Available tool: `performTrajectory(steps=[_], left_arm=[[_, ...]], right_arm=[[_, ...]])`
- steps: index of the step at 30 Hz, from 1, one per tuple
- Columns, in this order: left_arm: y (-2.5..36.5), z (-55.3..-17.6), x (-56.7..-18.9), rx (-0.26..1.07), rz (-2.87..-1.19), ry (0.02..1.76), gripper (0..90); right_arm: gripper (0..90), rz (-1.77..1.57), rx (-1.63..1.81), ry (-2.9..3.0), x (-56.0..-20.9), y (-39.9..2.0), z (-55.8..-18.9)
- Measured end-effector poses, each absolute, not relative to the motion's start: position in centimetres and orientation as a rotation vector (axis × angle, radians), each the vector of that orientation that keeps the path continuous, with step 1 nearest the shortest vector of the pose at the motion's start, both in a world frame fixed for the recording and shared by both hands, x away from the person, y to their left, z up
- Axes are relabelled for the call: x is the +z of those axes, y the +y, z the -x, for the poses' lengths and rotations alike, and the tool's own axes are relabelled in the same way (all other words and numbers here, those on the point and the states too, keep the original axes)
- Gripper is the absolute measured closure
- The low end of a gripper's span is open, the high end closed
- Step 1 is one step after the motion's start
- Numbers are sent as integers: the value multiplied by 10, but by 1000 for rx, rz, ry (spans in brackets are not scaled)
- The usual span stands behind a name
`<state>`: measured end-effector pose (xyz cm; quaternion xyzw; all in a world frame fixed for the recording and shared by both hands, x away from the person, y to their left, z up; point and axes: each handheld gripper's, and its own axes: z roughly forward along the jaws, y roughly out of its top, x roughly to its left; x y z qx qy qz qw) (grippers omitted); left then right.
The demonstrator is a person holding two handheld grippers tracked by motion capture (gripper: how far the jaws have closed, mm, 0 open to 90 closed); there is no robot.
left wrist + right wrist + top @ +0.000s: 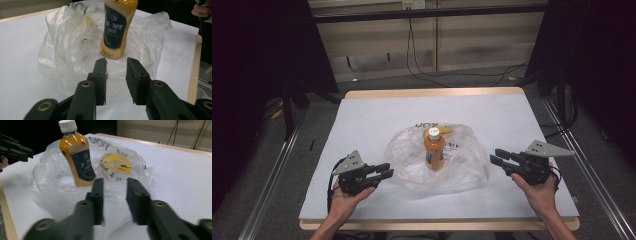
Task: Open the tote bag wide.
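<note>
Orange bottle (434,149) upright at table (362,115) centre, standing on crumpled clear plastic bag (462,165) — white cap on. Left gripper (382,173) at bag's left edge, jaws apart, nothing between. Right gripper (498,158) just right of bag — jaws apart, nothing held.

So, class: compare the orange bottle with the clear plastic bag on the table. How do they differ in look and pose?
The bottle stands upright; the plastic bag lies flat and crumpled beneath it. The bottle is rigid, orange and opaque, with a white cap and a dark label; the bag is thin, see-through and wrinkled, with dark print and a yellow patch. The bag spreads wider than the bottle. Both rest at the middle of the white-covered table, untouched by either gripper.
</note>
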<state>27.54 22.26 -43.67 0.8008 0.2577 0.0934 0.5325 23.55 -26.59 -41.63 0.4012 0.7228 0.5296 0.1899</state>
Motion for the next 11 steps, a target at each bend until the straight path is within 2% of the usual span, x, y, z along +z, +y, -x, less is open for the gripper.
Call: performTrajectory(steps=[4, 7, 9, 11], left_arm=[[230, -266, -437, 243, -1876, 663, 407], [235, -259, -436, 314, -1852, 691, 204], [239, -255, -436, 334, -1849, 687, 124], [241, -254, -434, 379, -1846, 680, 106]], right_arm=[[348, -1145, 1456, 2029, -423, -272, -220], [132, -1147, 1438, 2014, -425, -272, -211], [63, -1163, 1424, 1976, -427, -271, -206], [38, -1176, 1432, 1952, -428, -271, -203]])
